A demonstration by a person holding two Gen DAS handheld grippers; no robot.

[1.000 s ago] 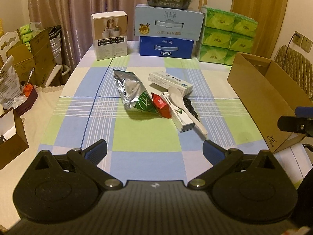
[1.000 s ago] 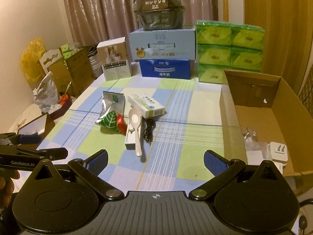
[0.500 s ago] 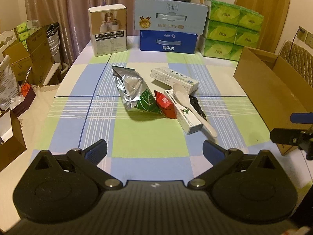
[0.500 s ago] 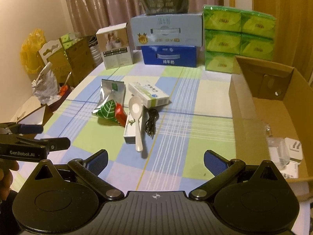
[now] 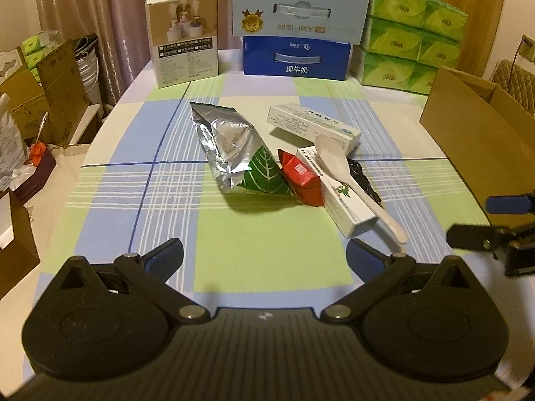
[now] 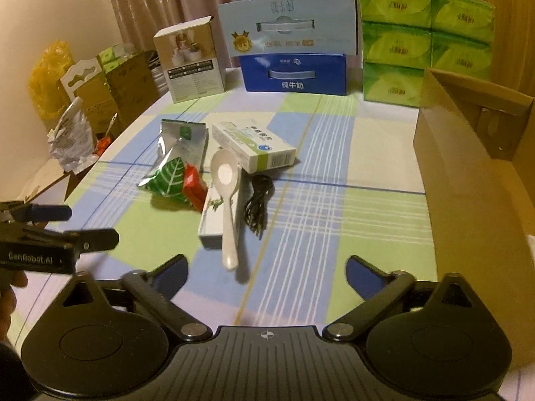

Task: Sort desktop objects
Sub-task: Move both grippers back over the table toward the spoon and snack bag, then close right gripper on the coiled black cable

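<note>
As both grippers, left (image 5: 264, 255) and right (image 6: 267, 269), have edged nearer with jaws spread and empty, the spoon (image 6: 226, 200) lying across the long box (image 6: 214, 215) looks next for the carton (image 6: 468, 173).

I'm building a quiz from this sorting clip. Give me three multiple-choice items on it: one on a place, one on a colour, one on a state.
1. Where does the white spoon lie?
A. in the cardboard box
B. across the long white carton
C. on the tissue packs

2. What colour is the small packet beside the foil pouch?
A. red
B. yellow
C. purple

3. How do the left gripper and right gripper stand?
A. both shut on items
B. one holds the spoon
C. both open, empty

Answers: 1 B, the spoon rests along the long white carton. 2 A, its wrapper is red. 3 C, jaws spread with nothing between.
</note>
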